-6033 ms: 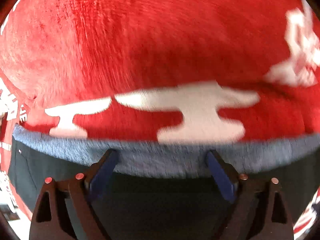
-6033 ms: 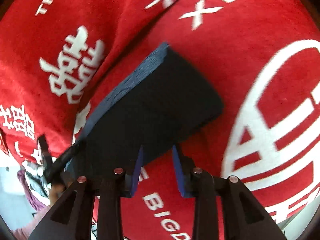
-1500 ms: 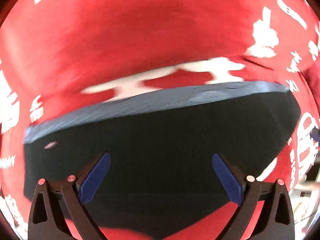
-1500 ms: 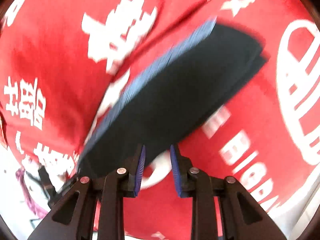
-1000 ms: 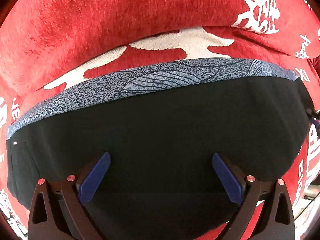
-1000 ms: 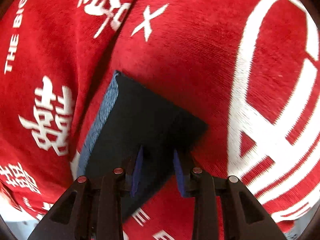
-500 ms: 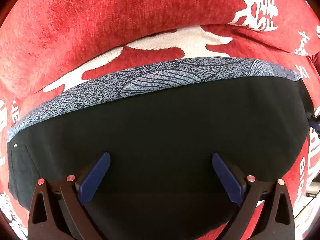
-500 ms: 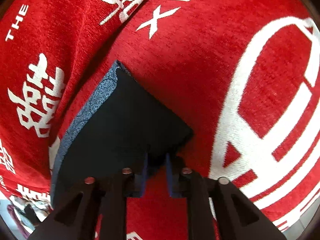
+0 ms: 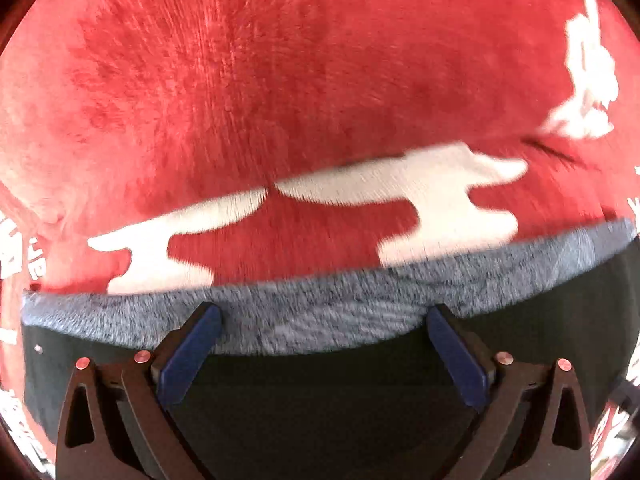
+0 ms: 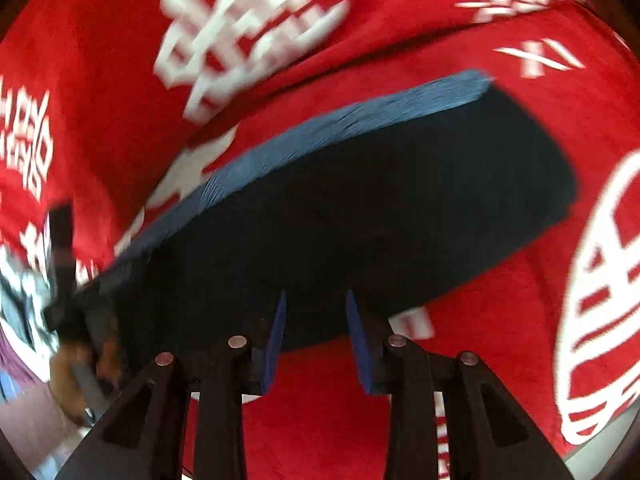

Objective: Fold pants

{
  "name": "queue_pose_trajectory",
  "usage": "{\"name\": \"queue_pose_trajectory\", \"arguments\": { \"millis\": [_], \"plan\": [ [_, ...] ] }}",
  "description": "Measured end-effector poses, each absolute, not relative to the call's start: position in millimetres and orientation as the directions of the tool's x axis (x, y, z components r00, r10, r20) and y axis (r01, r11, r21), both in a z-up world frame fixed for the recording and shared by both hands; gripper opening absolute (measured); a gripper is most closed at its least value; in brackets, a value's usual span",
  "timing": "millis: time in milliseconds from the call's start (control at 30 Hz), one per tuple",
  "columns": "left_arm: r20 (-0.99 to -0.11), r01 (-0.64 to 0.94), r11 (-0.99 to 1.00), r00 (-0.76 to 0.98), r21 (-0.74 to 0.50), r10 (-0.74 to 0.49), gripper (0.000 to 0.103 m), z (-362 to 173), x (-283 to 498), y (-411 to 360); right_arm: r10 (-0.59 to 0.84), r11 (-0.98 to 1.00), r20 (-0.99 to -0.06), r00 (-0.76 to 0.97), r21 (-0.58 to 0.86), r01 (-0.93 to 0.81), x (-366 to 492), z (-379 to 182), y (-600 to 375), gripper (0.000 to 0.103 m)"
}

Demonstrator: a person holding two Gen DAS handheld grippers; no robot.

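The folded black pants (image 9: 320, 400) with a grey-blue patterned waistband (image 9: 312, 312) lie on a red cloth with white lettering (image 9: 280, 100). My left gripper (image 9: 324, 344) is open wide, low over the pants, its fingertips at the waistband. In the right wrist view the pants (image 10: 380, 208) stretch away with the waistband along their left edge. My right gripper (image 10: 314, 316) has a narrow gap between its jaws at the near edge of the pants; whether it pinches cloth is hidden. The left gripper (image 10: 64, 280) shows blurred at the far left end.
The red cloth (image 10: 440, 400) covers the whole surface, with large white characters (image 10: 248, 32) and a white circle logo (image 10: 600, 300). A hand and floor clutter (image 10: 40, 360) show past the cloth's left edge.
The left gripper has moved forward over the pants, from their middle to the waistband. The right gripper has pulled back, so more of the pants shows, and its jaws stand wider apart.
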State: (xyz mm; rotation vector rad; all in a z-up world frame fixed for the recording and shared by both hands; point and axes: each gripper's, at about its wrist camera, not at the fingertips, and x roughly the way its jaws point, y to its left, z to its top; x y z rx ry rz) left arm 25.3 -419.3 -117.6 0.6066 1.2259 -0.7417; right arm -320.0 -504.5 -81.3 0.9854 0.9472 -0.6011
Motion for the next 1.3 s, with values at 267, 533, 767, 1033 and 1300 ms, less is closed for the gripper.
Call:
{"name": "queue_pose_trajectory", "arguments": {
  "millis": [267, 533, 767, 1033, 1300],
  "plan": [
    [-0.981, 0.803, 0.594, 0.148, 0.047, -0.122, 0.103, -93, 7, -414, 0.001, 0.44, -0.874, 0.485, 0.436, 0.785, -316, -85, -505, 0.038],
    [-0.993, 0.854, 0.52, 0.068, 0.007, -0.099, 0.103, -91, -45, -408, 0.036, 0.379, -0.878, 0.478, 0.455, 0.806, -322, -84, -488, 0.044],
    [-0.995, 0.869, 0.495, 0.07, 0.026, -0.071, 0.103, -94, -70, -411, 0.063, 0.329, -0.866, 0.496, 0.487, 0.809, -339, -88, -479, 0.048],
    [-0.994, 0.863, 0.501, 0.101, 0.067, -0.042, 0.103, -98, -100, -427, 0.08, 0.32, -0.854, 0.513, 0.51, 0.799, -357, -87, -489, 0.049],
    [-0.992, 0.876, 0.476, 0.114, 0.076, -0.052, 0.103, -86, -131, -461, 0.085, 0.31, -0.843, 0.532, 0.529, 0.79, -376, -85, -511, 0.051]
  ]
}}
